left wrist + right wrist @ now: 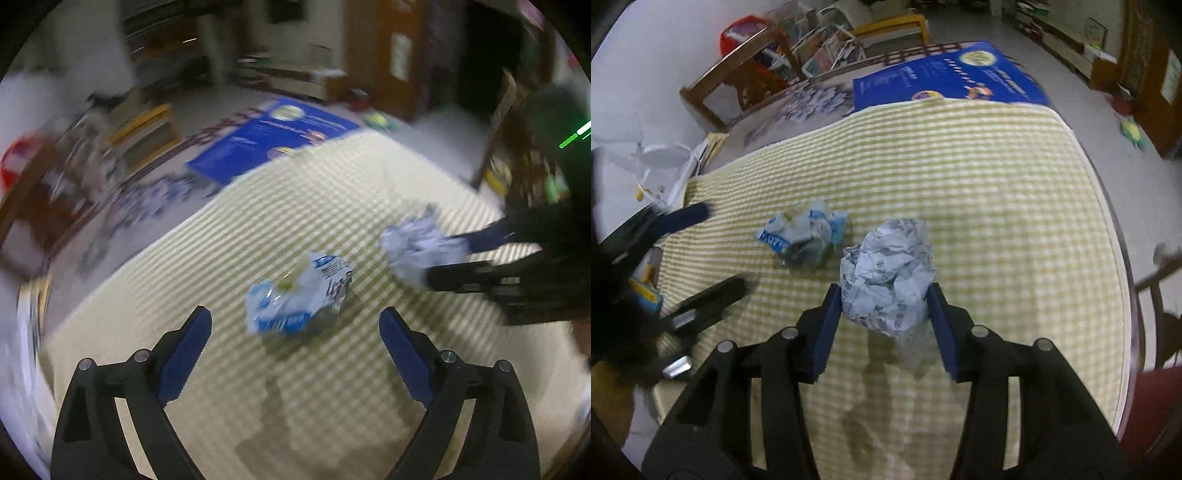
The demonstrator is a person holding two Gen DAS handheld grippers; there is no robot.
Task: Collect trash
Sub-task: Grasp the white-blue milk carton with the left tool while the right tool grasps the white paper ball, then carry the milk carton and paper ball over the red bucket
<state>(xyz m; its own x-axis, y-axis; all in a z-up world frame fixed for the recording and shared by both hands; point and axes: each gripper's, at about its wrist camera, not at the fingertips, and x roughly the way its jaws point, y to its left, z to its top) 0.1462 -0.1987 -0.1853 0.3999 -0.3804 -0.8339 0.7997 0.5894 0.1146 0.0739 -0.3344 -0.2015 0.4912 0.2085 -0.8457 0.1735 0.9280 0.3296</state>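
The right gripper [884, 295] has its jaws closed on the paper ball [886, 273]: both blue pads press its sides, and the wad bulges up and forward past the tips. It rests on, or just above, the checked cloth [997, 192] covering the tabletop; which of the two cannot be told. The grip sits low on the ball, so a firm squeeze before lifting would keep the loose folds from slipping out.

The left gripper [295, 325] has its jaws wide open and empty. The wrapper [299, 295], a crumpled blue-and-white packet, lies on the cloth just ahead of the tips and roughly centred between them, not yet touched. To do this step well, the left jaws should come down so the pads straddle the wrapper's widest part, tips nearly on the cloth without pinching the fabric, then close slowly. The packet looks light and springy, so a fast close could flick it away or catch only a corner.

Ball and wrapper lie near each other, and the two grippers are close, so the left one should keep clear of the right one's fingers. No bin is clearly visible. Beyond the cloth lie a blue poster [945, 74] and clutter on the floor.
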